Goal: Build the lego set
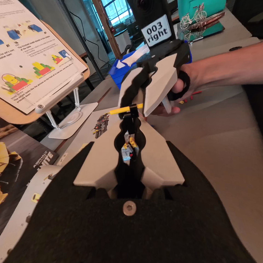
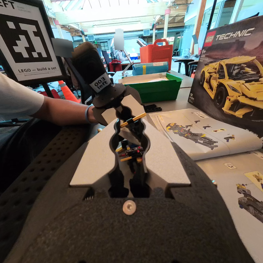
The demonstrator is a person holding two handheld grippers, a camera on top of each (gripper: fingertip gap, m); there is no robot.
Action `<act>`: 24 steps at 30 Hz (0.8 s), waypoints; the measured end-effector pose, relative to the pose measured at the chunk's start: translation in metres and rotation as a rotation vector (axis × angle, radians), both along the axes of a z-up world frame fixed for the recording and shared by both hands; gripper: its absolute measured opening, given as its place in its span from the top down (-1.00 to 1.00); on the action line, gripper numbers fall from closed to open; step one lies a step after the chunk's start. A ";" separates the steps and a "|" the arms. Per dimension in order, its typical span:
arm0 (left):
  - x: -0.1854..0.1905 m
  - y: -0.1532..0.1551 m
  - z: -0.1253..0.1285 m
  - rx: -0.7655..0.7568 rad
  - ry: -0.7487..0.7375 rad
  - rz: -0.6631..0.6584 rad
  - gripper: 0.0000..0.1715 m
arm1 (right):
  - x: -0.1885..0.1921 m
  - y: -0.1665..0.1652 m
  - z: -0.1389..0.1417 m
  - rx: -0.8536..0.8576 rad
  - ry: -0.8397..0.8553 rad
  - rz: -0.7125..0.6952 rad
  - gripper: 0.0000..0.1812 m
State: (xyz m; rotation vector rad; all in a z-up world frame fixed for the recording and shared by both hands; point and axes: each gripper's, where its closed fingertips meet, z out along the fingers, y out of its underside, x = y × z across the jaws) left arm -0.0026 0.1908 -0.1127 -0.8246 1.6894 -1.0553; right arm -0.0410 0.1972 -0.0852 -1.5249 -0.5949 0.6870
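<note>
Between the two grippers, above the table point(image 1: 199, 142), sits the piece in play: a yellow axle point(image 1: 125, 109) threaded through a black connector point(image 1: 133, 110). From the left wrist view, the left gripper point(image 1: 130, 128) points forward and up, its jaws closed on a black beam point(image 1: 130, 126) that hangs below the connector. Straight ahead, the right gripper point(image 1: 132, 112) comes down steeply from the upper right, tips meeting the axle; its jaws look nearly closed around that end, though the exact contact is hidden. Behind it the right hand point(image 1: 185, 85) wraps the handle, a finger through the trigger loop, forearm stretching off to the right edge, roughly level.

Switch to the right wrist view: the right gripper point(image 2: 130, 125) frames the axle point(image 2: 133, 120), which tilts up to the right. The left gripper point(image 2: 128, 121) angles in from the upper left, nose down, and the left forearm point(image 2: 64, 109) reaches in from the left with a blue band at the wrist.

Below the jaws, on the table point(image 2: 177, 99), lies a part-built black chassis point(image 2: 133, 153) with red and yellow pins. Just right of it, the open booklet point(image 2: 199, 135). Farther back, the box point(image 2: 230, 71) with the yellow car stands upright, and a green bin point(image 2: 156, 91) sits behind. Over in the left view, an instruction sheet on a stand point(image 1: 42, 64) leans at the far left.
</note>
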 end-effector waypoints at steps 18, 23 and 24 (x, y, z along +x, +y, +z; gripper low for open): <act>0.005 0.078 -0.010 -0.461 0.145 0.271 0.95 | 0.064 0.028 0.008 -0.006 0.070 -0.375 0.67; 0.005 0.080 -0.011 -0.486 0.158 0.292 0.95 | 0.063 0.027 0.012 0.011 0.060 -0.383 0.76; 0.005 0.078 -0.011 -0.490 0.159 0.287 0.94 | 0.061 0.027 0.011 0.005 0.064 -0.375 0.76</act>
